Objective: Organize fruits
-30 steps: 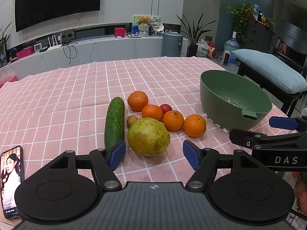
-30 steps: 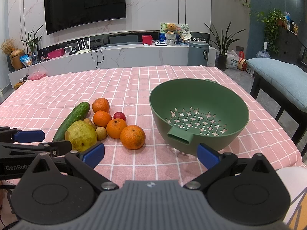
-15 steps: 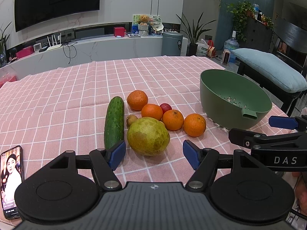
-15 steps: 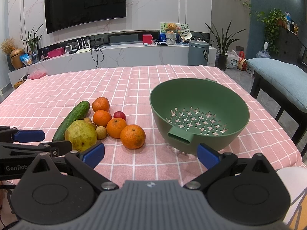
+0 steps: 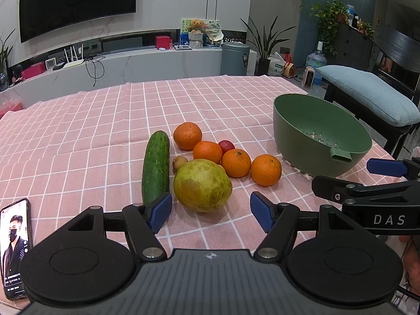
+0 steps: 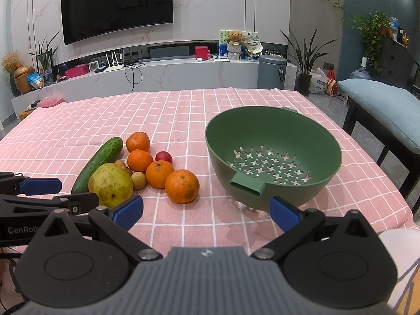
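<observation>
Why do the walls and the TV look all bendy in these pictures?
Both wrist views use fisheye lenses, so straight things curve near the edges: the TV bows in the left view and the tablecloth grid fans out in the right. The fruit stays sharp; ceiling lights glare top right.

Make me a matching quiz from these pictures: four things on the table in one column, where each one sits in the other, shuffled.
1. long green cucumber
2. green plastic colander bowl
3. black smartphone
4. small red round fruit

A. near left table edge
B. right of all the fruit
C. left flank of the fruit cluster
D. tucked among the oranges

Pairs: 1-C, 2-B, 3-A, 4-D
</observation>
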A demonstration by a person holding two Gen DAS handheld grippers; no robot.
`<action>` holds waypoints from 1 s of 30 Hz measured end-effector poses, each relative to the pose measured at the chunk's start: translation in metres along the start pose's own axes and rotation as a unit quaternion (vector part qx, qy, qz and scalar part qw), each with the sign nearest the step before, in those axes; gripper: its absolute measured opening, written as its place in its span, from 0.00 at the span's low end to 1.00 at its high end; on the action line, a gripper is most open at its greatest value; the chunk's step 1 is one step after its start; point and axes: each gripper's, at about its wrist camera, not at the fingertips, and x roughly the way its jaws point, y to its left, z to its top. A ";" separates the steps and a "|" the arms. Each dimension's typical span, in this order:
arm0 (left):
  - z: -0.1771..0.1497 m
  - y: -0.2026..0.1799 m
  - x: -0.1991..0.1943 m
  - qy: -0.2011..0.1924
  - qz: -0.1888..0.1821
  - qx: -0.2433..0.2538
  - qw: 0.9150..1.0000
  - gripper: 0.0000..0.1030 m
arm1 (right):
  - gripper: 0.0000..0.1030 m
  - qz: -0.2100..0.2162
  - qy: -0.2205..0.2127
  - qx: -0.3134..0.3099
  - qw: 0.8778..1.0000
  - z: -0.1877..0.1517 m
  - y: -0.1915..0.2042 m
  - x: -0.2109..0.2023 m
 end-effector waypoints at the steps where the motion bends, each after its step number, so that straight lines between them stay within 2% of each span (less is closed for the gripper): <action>1: 0.000 0.000 0.000 0.000 0.000 0.000 1.000 0.78 | 0.96 0.000 0.000 0.000 1.000 0.000 0.000 0.000; 8: -0.005 -0.002 0.004 0.004 -0.012 0.001 1.000 0.77 | 0.95 0.003 0.000 0.004 1.000 0.000 -0.001 -0.001; 11: 0.002 0.004 0.005 0.010 -0.027 -0.014 0.999 0.72 | 0.95 0.019 -0.009 0.012 1.000 0.000 -0.005 -0.002; 16: 0.015 0.019 0.009 0.035 -0.041 -0.046 0.997 0.61 | 0.80 0.044 -0.002 0.008 0.999 0.006 -0.003 0.003; 23: 0.034 0.044 0.020 0.085 -0.030 -0.070 0.993 0.45 | 0.62 0.099 0.022 0.002 0.995 0.022 0.010 0.022; 27: 0.045 0.061 0.031 0.109 -0.005 -0.074 0.991 0.40 | 0.60 0.131 0.036 -0.011 0.991 0.032 0.028 0.038; 30: 0.052 0.076 0.042 0.122 -0.017 -0.093 0.988 0.40 | 0.60 0.152 0.054 -0.021 0.987 0.037 0.041 0.052</action>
